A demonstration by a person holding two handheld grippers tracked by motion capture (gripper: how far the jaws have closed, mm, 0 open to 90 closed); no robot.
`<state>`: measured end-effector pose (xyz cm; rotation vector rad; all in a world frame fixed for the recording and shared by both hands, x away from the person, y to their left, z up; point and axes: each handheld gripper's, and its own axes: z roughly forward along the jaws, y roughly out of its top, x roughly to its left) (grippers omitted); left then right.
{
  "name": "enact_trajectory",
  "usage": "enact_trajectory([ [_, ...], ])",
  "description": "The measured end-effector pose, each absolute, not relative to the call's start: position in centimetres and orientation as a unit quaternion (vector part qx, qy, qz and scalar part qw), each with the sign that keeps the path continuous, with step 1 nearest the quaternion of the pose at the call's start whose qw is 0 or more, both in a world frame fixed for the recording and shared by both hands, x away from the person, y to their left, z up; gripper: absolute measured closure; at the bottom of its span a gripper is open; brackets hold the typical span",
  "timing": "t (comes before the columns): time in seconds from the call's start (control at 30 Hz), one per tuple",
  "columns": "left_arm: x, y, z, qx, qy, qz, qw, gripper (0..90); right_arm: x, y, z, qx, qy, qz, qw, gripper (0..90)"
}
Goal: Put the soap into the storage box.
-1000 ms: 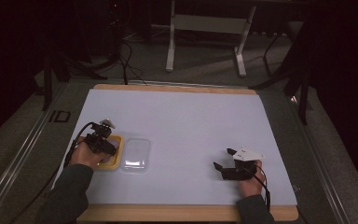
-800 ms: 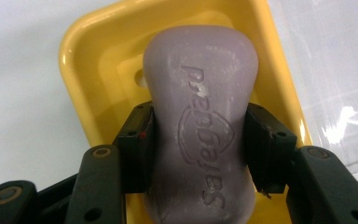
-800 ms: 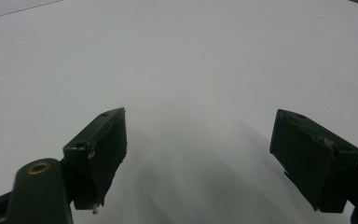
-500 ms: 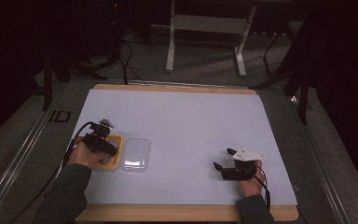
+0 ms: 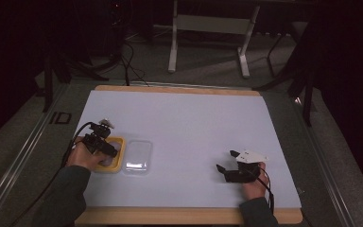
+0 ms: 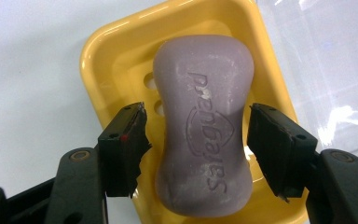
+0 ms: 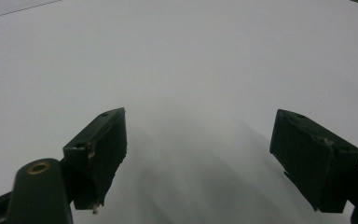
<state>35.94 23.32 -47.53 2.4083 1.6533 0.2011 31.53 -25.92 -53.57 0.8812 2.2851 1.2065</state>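
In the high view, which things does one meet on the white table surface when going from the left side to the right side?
Left gripper over the yellow soap dish → clear plastic lid lying flat beside the dish → bare white table surface → right gripper, jaws open, resting on the surface.

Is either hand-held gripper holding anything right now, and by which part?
Nothing is held. The left hand-held gripper has just been opening; its jaws flank the purple soap bar in the yellow dish, with gaps both sides. The right hand-held gripper is open over bare table.
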Motion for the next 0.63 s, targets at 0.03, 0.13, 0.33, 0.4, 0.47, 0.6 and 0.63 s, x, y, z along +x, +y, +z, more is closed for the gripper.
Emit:
enact_trajectory([
  [0.03, 35.9, 23.3, -47.4, 0.817, 0.562, 0.071, 0.106, 37.8, 31.5, -25.9, -53.6, 0.316, 0.819, 0.432, 0.204, 18.2],
  [0.13, 35.9, 23.4, -47.2, 0.816, 0.563, 0.079, 0.106, 36.1, 31.5, -25.9, -53.6, 0.316, 0.819, 0.432, 0.204, 18.2],
  [0.33, 35.9, 23.3, -46.6, 0.814, 0.562, 0.092, 0.114, 33.9, 31.5, -25.9, -53.6, 0.316, 0.819, 0.432, 0.204, 18.2],
  [0.4, 36.0, 23.3, -46.4, 0.814, 0.563, 0.093, 0.113, 32.6, 31.5, -25.9, -53.6, 0.316, 0.819, 0.433, 0.204, 18.2],
  [0.47, 36.0, 23.1, -46.3, 0.813, 0.562, 0.097, 0.118, 32.0, 31.5, -25.9, -53.6, 0.316, 0.819, 0.433, 0.204, 18.2],
  [0.6, 36.0, 22.6, -45.8, 0.816, 0.552, 0.108, 0.134, 30.8, 31.5, -25.9, -53.6, 0.316, 0.819, 0.432, 0.204, 18.2],
  [0.63, 36.0, 22.4, -45.7, 0.817, 0.548, 0.112, 0.140, 30.6, 31.5, -25.9, -53.6, 0.316, 0.820, 0.432, 0.204, 18.2],
])
